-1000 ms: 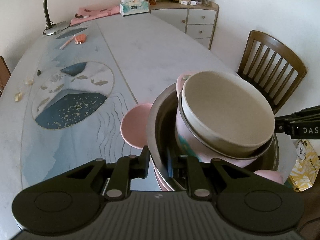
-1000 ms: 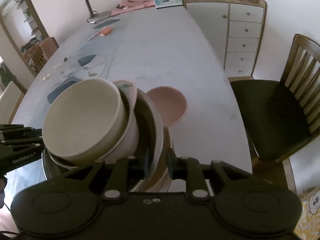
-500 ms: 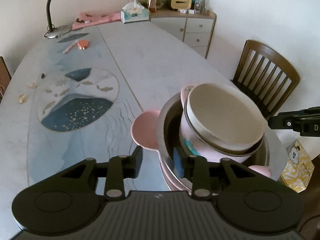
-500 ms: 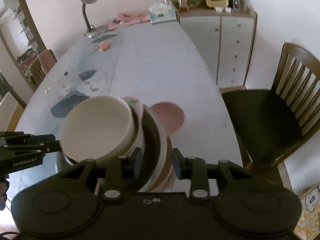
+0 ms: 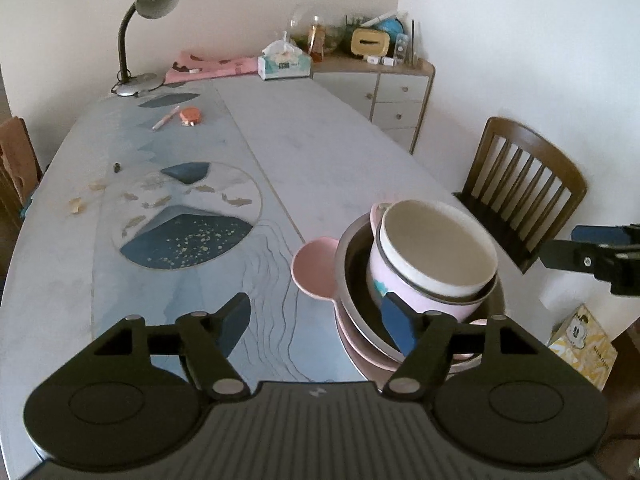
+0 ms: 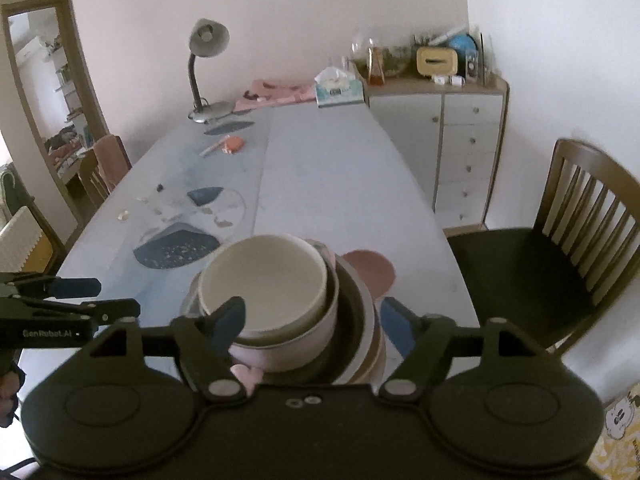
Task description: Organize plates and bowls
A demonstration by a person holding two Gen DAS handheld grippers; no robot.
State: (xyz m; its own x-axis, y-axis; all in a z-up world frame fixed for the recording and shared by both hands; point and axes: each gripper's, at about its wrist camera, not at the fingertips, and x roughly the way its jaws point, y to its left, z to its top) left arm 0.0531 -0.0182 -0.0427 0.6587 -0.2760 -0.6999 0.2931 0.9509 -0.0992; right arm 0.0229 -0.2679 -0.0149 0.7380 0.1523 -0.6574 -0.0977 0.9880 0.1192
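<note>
A stack of dishes stands near the table's near right edge: a cream bowl (image 5: pixel 436 242) tilted inside a pink patterned bowl (image 5: pixel 404 292), inside a dark metal bowl (image 5: pixel 352 276), on pink plates (image 5: pixel 360 352). A pink mouse-eared plate (image 5: pixel 314 266) pokes out at the far left of the stack. My left gripper (image 5: pixel 316 320) is open and empty, just left of and in front of the stack. My right gripper (image 6: pixel 312 320) is open and empty, its jaws wide on either side of the stack (image 6: pixel 280 280) without touching it.
The long grey table (image 5: pixel 320 152) carries a lamp (image 5: pixel 140 32), a tissue box (image 5: pixel 284 65), a pen and an orange item (image 5: pixel 191 115) at the far end. A wooden chair (image 5: pixel 520 192) stands right of the stack. A sideboard (image 5: pixel 384 88) is at the back.
Both grippers have opened, let go of the stack's rim and pulled back. The stack now rests on the table.
</note>
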